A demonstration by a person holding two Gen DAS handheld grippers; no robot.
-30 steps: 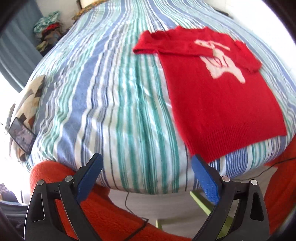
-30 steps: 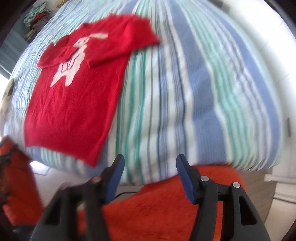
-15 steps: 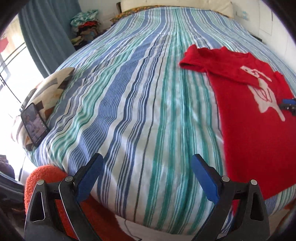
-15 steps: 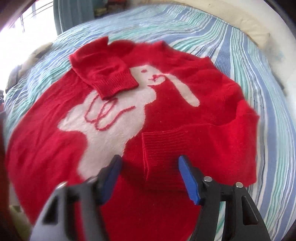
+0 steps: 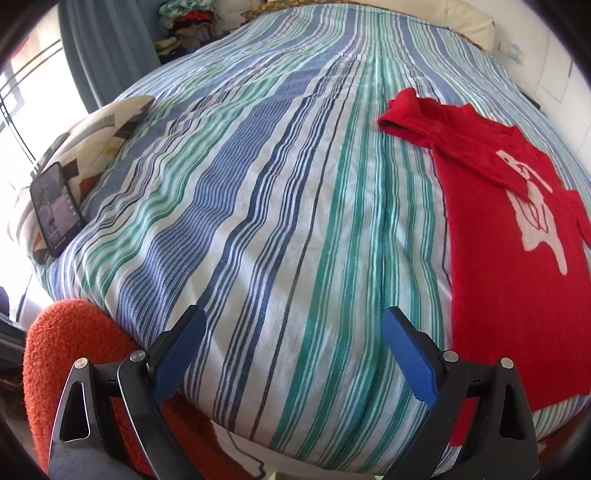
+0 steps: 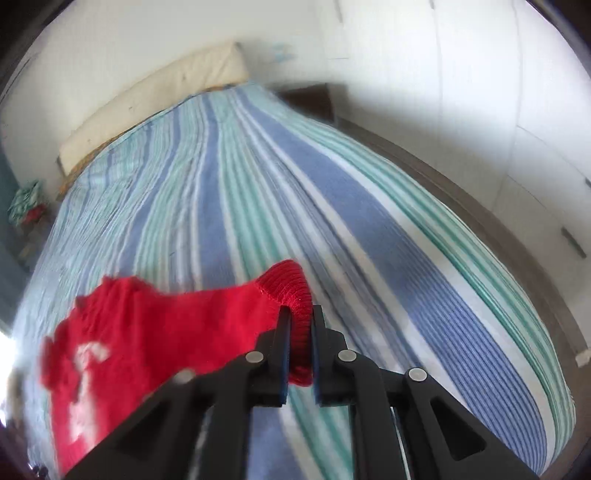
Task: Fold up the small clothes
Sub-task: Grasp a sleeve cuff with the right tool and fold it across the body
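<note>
A small red sweater (image 5: pixel 517 280) with a white rabbit on its chest lies flat on the right side of the striped bed (image 5: pixel 280 206); its near sleeve is folded across the chest. My left gripper (image 5: pixel 293 339) hangs open over the bed's front edge, left of the sweater, with nothing between its blue pads. In the right wrist view my right gripper (image 6: pixel 298 314) is shut on the ribbed cuff (image 6: pixel 291 288) of the sweater's (image 6: pixel 147 332) other sleeve, which stretches out over the bedcover (image 6: pixel 295 206).
A phone (image 5: pixel 55 208) leans on a patterned cushion (image 5: pixel 96 136) at the bed's left edge. An orange fuzzy cover (image 5: pixel 70 347) sits below the front edge. A cream headboard pad (image 6: pixel 155 96) and a clothes pile (image 5: pixel 184 22) stand at the far end. A dark nightstand (image 6: pixel 314 99) is beside the bed.
My right gripper swept over the sweater, closed on the sleeve cuff and pulled it out to the right. The left gripper drifted left and stayed open.
</note>
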